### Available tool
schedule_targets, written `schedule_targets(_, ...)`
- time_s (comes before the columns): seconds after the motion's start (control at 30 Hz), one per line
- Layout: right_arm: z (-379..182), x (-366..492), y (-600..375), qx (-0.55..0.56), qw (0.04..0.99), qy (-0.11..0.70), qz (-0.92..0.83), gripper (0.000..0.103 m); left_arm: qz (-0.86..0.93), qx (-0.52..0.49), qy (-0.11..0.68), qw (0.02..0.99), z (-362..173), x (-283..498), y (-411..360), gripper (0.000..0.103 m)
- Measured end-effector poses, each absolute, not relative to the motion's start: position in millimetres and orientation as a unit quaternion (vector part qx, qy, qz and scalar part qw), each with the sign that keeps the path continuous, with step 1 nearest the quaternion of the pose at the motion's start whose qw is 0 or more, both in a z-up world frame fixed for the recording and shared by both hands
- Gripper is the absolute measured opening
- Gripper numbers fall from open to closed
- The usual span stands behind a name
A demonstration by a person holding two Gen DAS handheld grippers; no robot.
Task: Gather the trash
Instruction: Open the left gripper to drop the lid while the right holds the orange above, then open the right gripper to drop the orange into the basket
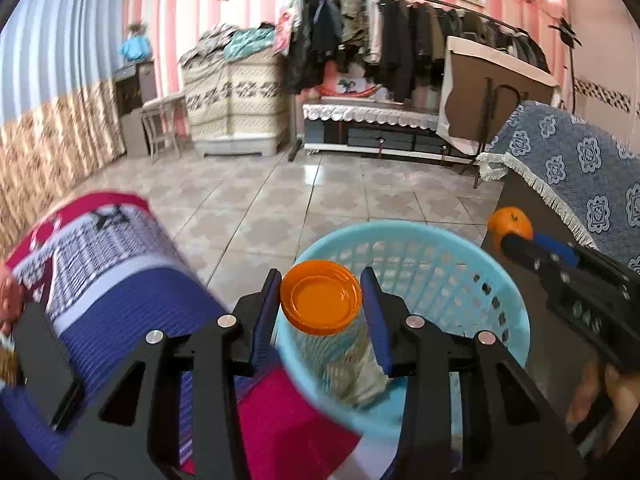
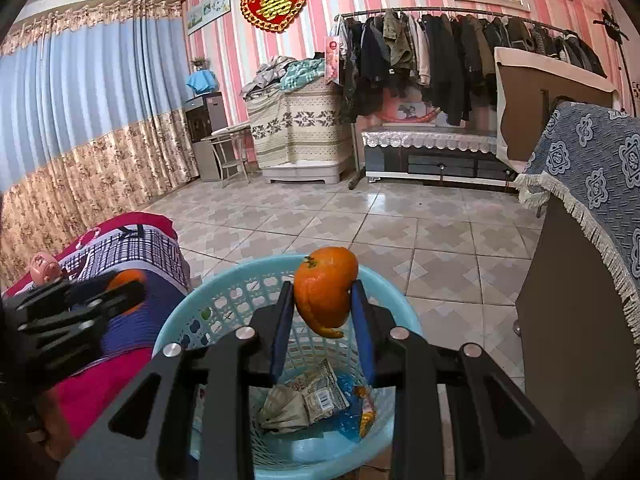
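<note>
My left gripper (image 1: 321, 300) is shut on a clear plastic bottle with an orange cap (image 1: 321, 297), held over the light blue trash basket (image 1: 460, 280). My right gripper (image 2: 322, 300) is shut on an orange peel (image 2: 325, 291), held above the same basket (image 2: 224, 300). Wrappers and crumpled paper (image 2: 312, 400) lie on the basket's bottom. The right gripper with the peel (image 1: 512, 222) shows at the right of the left wrist view. The left gripper (image 2: 80, 312) shows at the left of the right wrist view.
A bed with a red, white and blue cover (image 1: 120, 280) lies to the left of the basket. A dark cabinet with a blue patterned cloth (image 2: 592, 184) stands to the right. Tiled floor (image 2: 360, 224) stretches ahead to a clothes rack (image 2: 440, 60) and low cabinet.
</note>
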State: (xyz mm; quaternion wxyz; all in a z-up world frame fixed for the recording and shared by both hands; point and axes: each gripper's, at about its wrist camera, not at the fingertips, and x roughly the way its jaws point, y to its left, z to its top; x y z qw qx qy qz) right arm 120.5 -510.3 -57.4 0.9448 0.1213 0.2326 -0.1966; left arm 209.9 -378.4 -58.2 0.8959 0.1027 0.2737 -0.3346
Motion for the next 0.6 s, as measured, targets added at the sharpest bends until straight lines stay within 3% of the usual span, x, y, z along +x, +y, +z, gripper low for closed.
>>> schedule_targets(0.2, -60, 116, -521, 0.138, 0.94, 0.232, -0.208, 0.029, -0.335, 0.12, 0.271, 0.894, -70, 220, -413, 0.04)
schedule_targets(0.27, -60, 116, -521, 0.138, 0.94, 0.232, -0.207, 0.029, -0.33, 0.117, 0.285, 0.892, -72, 228, -412, 0.052)
schedule_targets(0.33, -60, 117, -522, 0.137, 0.941, 0.233, -0.205, 0.029, -0.318, 0.11, 0.285, 0.897, -71, 231, -404, 0.073)
schedule_targets(0.47, -60, 122, -518, 0.133, 0.942, 0.235, -0.2, 0.029, -0.287, 0.1, 0.285, 0.909, -65, 239, -378, 0.078)
schedule_targets(0.6, -61, 130, -509, 0.128, 0.943, 0.239, -0.195, 0.029, -0.246, 0.077, 0.271, 0.927, -49, 238, -341, 0.093)
